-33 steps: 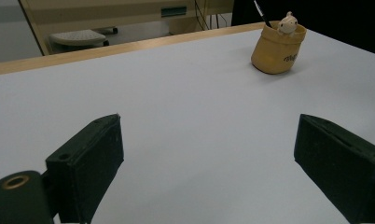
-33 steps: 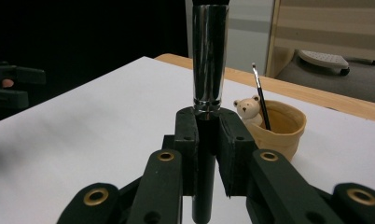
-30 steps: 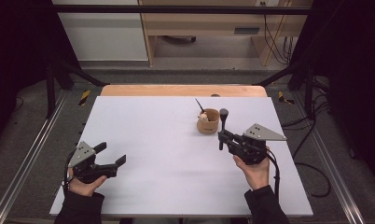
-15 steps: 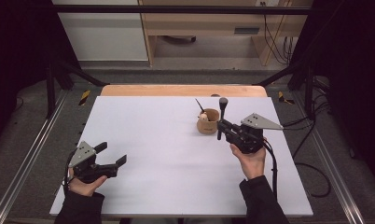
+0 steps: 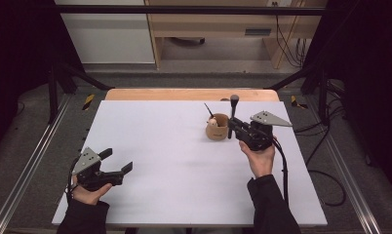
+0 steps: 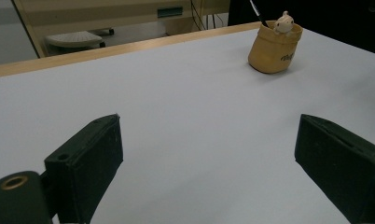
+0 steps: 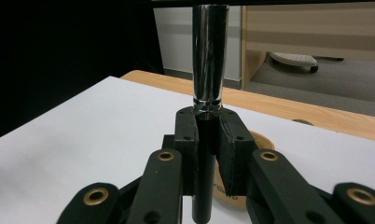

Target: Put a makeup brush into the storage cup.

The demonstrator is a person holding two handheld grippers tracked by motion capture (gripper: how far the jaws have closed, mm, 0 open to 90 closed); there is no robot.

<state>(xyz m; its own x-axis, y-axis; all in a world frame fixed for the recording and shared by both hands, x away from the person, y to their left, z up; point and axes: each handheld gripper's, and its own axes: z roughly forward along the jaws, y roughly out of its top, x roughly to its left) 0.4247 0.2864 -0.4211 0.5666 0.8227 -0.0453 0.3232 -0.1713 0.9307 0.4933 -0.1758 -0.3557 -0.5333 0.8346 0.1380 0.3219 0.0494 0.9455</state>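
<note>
Right gripper [image 5: 231, 127] clamps brush [image 7: 207, 70], seemingly beside cup [image 5: 217, 127].

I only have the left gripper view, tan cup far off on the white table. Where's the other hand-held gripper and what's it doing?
Observer: The right hand-held gripper is just right of the tan cup, shut on a makeup brush held upright.
Operator: Which end is up?
Observer: In the high view the dark bristle head is on top; the handle points down.
Operator: Is the brush inside the cup?
Observer: Not yet, it stands beside the rim.
Operator: My own hand-held gripper?
Observer: The left hand-held gripper is open, near the table's front left corner.
</note>
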